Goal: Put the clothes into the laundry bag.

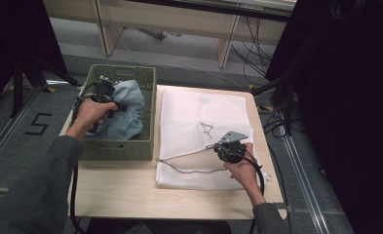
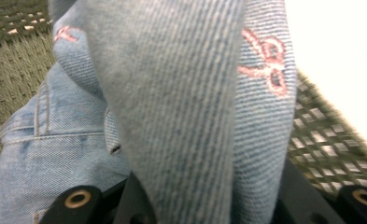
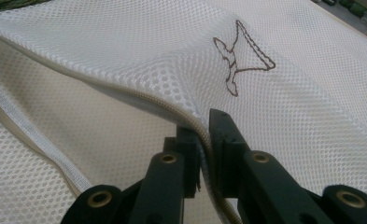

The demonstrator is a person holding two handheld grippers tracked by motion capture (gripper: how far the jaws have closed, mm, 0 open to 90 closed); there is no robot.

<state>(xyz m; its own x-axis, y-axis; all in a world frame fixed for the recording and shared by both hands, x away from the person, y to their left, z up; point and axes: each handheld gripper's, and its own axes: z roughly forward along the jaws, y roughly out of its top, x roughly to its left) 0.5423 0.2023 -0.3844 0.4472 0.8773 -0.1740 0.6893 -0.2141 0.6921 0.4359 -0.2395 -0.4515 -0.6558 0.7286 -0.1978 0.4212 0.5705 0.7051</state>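
1. The denim garment [image 1: 123, 109] lies bunched in the green woven basket [image 1: 147, 141] at the table's left side; pink embroidery shows on its fabric in the left gripper view [image 2: 265, 60].
2. The left gripper [image 1: 112, 100] sits down among the folds inside the basket, held by the person's left hand [image 1: 92, 113]. A thick fold of denim stands between its jaws and hides their tips, so the jaws are clamped on the garment.
3. The basket's right wall stands between the garment and the white mesh laundry bag [image 1: 199, 112], which lies flat on the wooden table [image 1: 116, 190] just beside the basket.
4. The bag carries a small brown outline figure [image 3: 239, 60], and its zipper edge curls up from the lower layer.
5. The right gripper [image 1: 217, 146], in the person's right hand [image 1: 245, 168], is at the bag's near right part; its jaws are pinched on the raised zipper edge [image 3: 190, 123], lifting the top layer off the one below.
6. Black cables hang past the table's far right edge.
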